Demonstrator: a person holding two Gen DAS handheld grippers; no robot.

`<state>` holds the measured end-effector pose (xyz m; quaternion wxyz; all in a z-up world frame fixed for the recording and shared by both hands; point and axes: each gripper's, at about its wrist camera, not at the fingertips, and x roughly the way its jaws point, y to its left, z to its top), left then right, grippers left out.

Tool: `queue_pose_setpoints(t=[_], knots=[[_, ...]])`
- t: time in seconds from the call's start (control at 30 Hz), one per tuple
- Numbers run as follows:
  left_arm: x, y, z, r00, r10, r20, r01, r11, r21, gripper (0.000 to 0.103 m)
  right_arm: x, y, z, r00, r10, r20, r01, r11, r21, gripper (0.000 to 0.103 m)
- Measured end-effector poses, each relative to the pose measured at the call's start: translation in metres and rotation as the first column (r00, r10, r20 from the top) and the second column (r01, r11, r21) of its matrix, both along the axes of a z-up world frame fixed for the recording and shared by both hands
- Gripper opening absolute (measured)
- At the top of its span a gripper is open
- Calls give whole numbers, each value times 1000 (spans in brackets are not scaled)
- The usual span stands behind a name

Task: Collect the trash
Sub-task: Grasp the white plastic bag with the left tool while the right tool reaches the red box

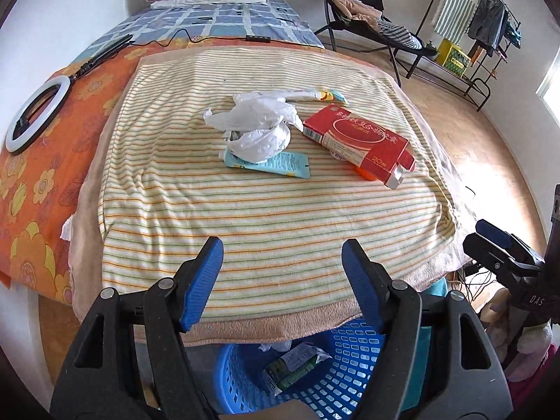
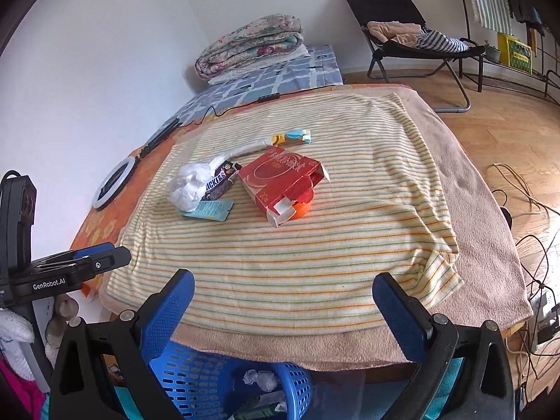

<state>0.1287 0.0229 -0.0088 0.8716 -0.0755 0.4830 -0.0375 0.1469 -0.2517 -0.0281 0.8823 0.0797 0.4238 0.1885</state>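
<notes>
Both tools hover at the near edge of the bed, over the striped towel point(image 1: 245, 217). The left hand-held gripper point(image 1: 281, 283) has its blue pads spread wide, nothing between them; the right hand-held gripper point(image 2: 283, 308) gapes just the same. Out on the towel sits the trash: a crumpled white plastic bag point(image 1: 257, 124) on top of a light blue tube point(image 1: 280, 165), a Snickers wrapper point(image 2: 218, 182) tucked against the bag, and a red carton point(image 1: 357, 140) resting over an orange lid point(image 2: 301, 209). Below the bed edge, the blue basket point(image 1: 343, 378) holds a green-and-white packet point(image 1: 294, 367).
</notes>
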Motion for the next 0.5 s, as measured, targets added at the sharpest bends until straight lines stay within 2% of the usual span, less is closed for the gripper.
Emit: queue_pose_setpoints(t=[0.13, 0.33, 0.5], knots=[[26, 1, 2, 1000, 3, 14, -3, 1000, 16, 72, 39, -3, 3, 1000, -14, -6, 15, 1000, 26, 103], [66, 1, -6, 1000, 12, 10, -13, 999, 33, 72, 98, -7, -9, 995, -49, -82, 55, 996, 70, 103], [97, -1, -16, 1000, 9, -3, -9, 998, 62, 72, 139, -9, -30, 984, -67, -163, 87, 989, 123, 102]])
